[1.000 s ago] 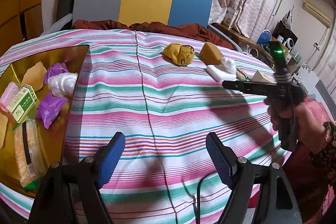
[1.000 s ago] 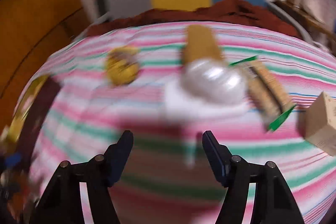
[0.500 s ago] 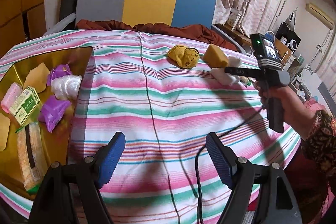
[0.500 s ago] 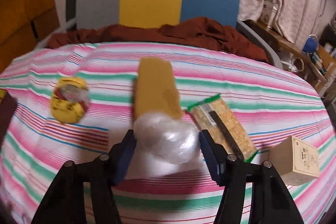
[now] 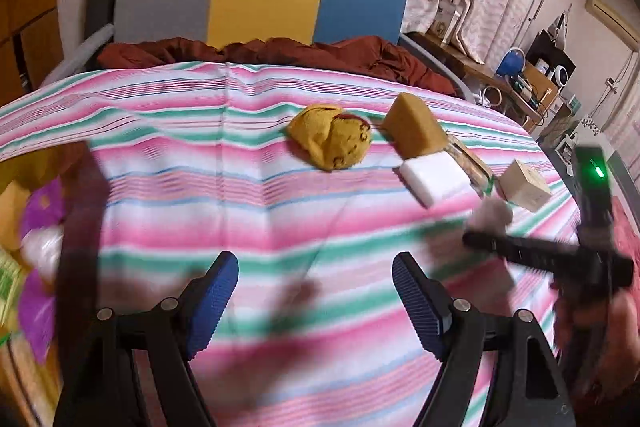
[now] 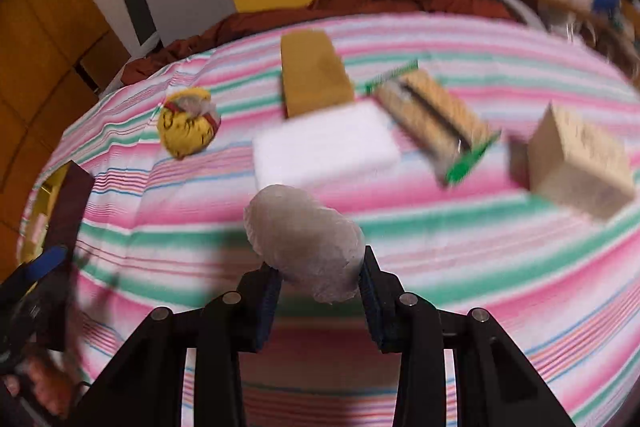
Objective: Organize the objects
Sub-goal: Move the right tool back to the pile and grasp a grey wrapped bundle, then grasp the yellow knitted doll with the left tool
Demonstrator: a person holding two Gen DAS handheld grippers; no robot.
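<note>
Right gripper [image 6: 318,281]: jaws clamped on a white wrapped bundle [image 6: 304,239], lifted above the striped cloth [image 6: 440,259]. Beyond the jaws lie a white block [image 6: 326,147], tan wedge [image 6: 314,75], yellow pouch [image 6: 186,123], green-edged packet [image 6: 436,123] and beige box [image 6: 580,163], all motion-blurred. Left gripper [image 5: 316,291]: jaws apart, nothing between them. To their left, a gold tray [image 5: 12,155] is cut off, its contents smeared.
</note>
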